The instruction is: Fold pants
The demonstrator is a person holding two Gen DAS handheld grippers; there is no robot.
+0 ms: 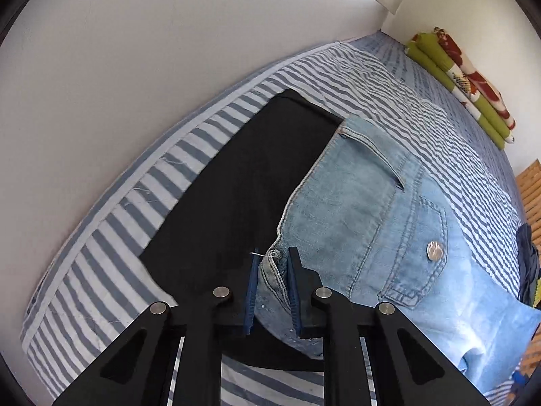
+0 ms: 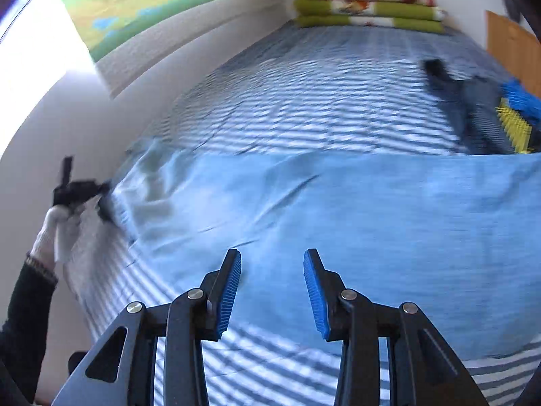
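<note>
Here the left tongs are pinching the jeans waistband to pull it flat on the bed, while the right tongs are hanging open and empty.

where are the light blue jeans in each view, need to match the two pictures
Left wrist view: the light blue jeans fill the centre and lower right, waistband corner between the left gripper fingers, beside a black garment.
Right wrist view: the jeans stretch across the middle, just beyond the right gripper.
Shared landmark: the folded green and red blanket at the bed's far end.
</note>
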